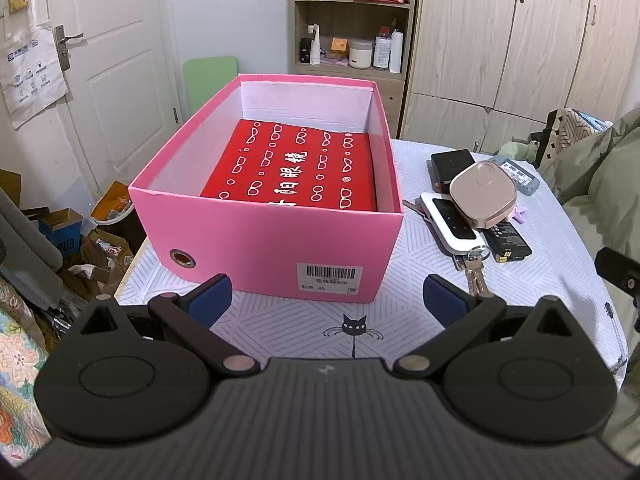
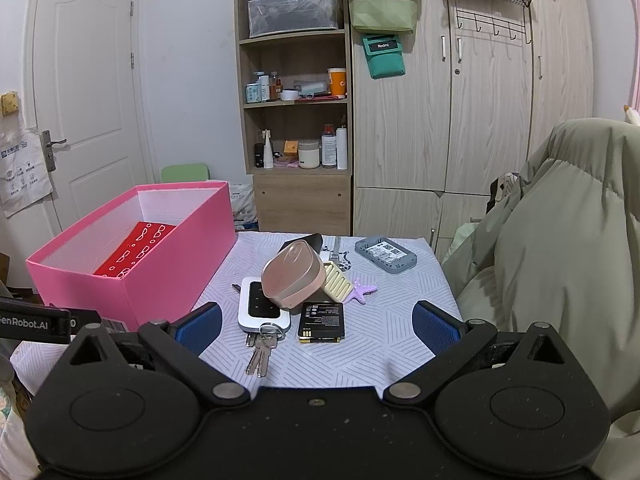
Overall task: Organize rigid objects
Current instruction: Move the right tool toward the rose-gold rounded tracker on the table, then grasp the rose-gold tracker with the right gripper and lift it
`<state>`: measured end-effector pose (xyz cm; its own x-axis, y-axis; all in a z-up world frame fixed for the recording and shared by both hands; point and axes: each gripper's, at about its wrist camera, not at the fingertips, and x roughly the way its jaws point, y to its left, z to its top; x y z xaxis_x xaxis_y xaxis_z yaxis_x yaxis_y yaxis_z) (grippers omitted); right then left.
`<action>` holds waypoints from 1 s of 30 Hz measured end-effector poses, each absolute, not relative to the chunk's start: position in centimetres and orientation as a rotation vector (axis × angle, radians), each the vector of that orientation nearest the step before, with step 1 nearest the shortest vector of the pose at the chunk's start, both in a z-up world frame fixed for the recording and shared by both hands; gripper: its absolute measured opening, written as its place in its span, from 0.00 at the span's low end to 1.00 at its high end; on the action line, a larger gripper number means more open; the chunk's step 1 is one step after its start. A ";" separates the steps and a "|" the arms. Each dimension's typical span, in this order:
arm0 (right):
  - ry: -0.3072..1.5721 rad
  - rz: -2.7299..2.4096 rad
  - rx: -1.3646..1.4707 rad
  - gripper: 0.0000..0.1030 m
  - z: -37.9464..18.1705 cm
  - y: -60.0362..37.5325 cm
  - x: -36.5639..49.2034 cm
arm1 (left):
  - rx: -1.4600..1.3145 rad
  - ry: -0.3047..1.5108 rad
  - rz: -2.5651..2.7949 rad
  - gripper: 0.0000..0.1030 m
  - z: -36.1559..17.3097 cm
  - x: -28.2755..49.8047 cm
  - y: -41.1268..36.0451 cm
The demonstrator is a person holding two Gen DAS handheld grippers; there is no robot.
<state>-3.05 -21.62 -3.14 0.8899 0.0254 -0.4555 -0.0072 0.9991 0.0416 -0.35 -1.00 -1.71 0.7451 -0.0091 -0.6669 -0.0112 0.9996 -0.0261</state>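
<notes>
A pink box (image 1: 280, 248) stands open on the table, also in the right wrist view (image 2: 160, 280). A red glasses case (image 1: 296, 168) lies inside it. Right of the box lies a pile: a rose-gold case (image 2: 292, 276), a white device (image 2: 262, 306), keys (image 2: 262, 350), a black battery (image 2: 322, 322), a cream comb-like piece (image 2: 338, 284), a purple starfish clip (image 2: 360, 292) and a grey device (image 2: 386, 256). My left gripper (image 1: 328, 300) is open and empty before the box. My right gripper (image 2: 316, 328) is open and empty above the keys and battery.
The table has a striped cloth (image 1: 540, 264) with a cat print. A green jacket (image 2: 560, 240) lies at the right edge. A shelf with bottles (image 2: 296, 148) and wardrobes stand behind. Clutter and boxes (image 1: 80, 240) sit on the floor to the left.
</notes>
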 end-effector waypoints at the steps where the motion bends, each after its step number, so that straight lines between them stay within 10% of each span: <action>1: 0.475 0.017 0.039 1.00 -3.2 -21.6 -3.0 | -0.028 0.731 -0.001 1.00 -1.7 -0.4 -1.0; 30: 0.453 0.215 -0.049 0.99 -2.1 -21.5 1.4 | 0.114 0.815 -0.222 0.90 0.5 3.9 2.5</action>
<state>1.36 -21.47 -2.14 0.8769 0.1953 -0.4393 -0.2170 0.9762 0.0007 3.91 2.48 0.52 0.6640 -0.1525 -0.7320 0.2402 0.9706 0.0157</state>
